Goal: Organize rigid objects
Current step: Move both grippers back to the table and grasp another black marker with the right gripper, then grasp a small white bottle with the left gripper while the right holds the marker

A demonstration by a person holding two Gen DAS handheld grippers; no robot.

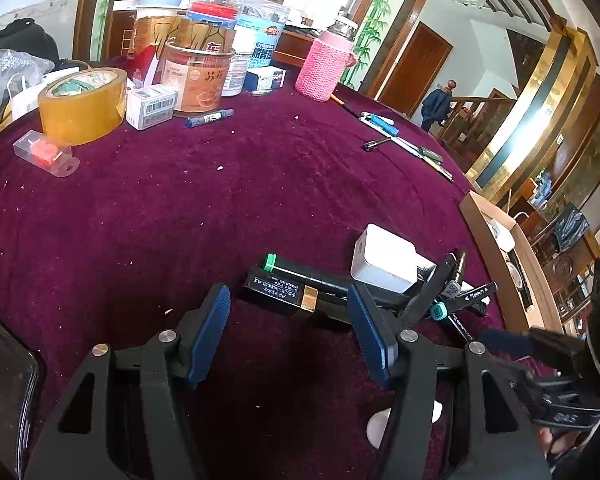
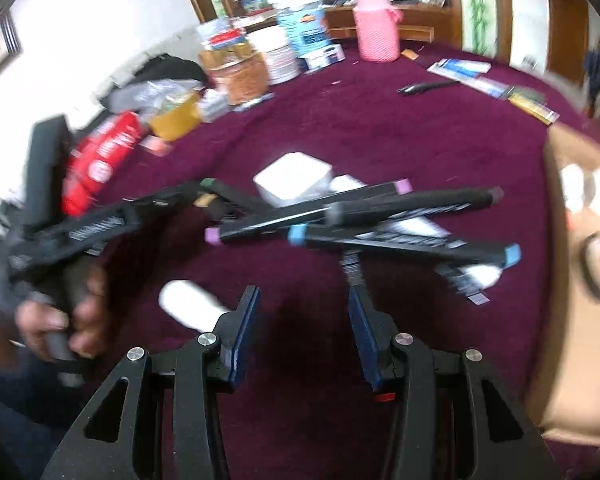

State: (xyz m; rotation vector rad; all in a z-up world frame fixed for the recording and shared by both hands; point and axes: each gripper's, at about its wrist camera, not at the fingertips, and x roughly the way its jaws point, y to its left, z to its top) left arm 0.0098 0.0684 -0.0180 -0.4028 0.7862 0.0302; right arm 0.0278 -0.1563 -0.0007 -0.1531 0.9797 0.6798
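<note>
— Maroon cloth covers the bench (image 1: 260, 184), and clutter lines its far side: a roll of tape (image 1: 82, 106), a tin can (image 1: 196, 80), a pink knitted bottle (image 1: 326, 66).

— Where are the things to be sorted?

— Black markers (image 2: 340, 220) with coloured caps lie crossed in a heap near the bench's front, partly over a white box (image 1: 384, 260). A cardboard box (image 1: 504, 264) sits just right of the heap.

— And the grippers?

— The left gripper (image 1: 290, 320) hangs over the cloth with its jaws apart and nothing between them, a black-and-gold marker (image 1: 284, 290) just beyond its tips. The right gripper (image 2: 304, 308) also stands parted and empty, just short of the heap. In the blurred right wrist view, a hand (image 2: 56, 320) grasps the left gripper's handle.
</note>
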